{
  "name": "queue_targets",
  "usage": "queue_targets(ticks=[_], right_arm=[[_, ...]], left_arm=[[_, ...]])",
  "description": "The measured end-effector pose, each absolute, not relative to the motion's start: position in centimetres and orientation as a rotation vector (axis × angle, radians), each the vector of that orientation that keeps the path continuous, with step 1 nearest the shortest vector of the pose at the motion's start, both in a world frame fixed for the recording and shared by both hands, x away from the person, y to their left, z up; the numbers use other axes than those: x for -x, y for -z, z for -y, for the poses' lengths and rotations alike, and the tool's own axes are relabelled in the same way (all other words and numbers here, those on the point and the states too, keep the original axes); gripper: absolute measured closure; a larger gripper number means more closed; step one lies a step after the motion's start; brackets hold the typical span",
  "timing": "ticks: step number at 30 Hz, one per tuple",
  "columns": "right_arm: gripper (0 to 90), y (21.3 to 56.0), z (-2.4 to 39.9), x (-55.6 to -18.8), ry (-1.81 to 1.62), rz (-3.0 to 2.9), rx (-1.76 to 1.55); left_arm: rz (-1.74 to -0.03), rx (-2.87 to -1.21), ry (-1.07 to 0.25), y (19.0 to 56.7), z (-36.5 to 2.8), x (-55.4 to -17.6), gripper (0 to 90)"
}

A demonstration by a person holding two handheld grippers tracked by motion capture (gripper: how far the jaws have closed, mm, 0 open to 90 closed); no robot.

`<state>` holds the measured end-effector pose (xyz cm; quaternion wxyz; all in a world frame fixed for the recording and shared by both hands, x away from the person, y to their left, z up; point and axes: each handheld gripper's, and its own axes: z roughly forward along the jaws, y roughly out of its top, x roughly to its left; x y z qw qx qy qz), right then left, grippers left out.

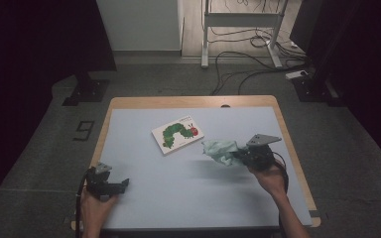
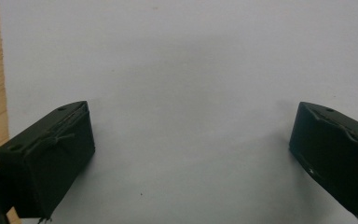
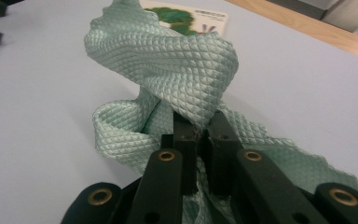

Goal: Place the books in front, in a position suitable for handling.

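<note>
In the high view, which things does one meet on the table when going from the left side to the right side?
left gripper → picture book → green cloth → right gripper, closed on the cloth.

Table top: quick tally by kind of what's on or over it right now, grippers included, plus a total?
Pale green waffle-weave cloth: 1, pinched in the right gripper
White picture book with a green caterpillar cover: 1, lying flat
Black two-jaw grippers: 2, the left gripper open
Total: 4
</note>
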<state>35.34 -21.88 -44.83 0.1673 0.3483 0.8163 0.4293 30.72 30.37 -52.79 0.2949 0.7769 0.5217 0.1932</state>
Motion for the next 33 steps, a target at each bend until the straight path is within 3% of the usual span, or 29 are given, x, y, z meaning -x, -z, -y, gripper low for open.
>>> queue_targets(ticks=[33], right_arm=[[81.8, 49.2, 30.2, -35.9, -0.983, -2.142, -1.263]], left_arm=[[-1.389, -2.065, -0.512, 52.8, -30.4, -30.7, 0.0]])
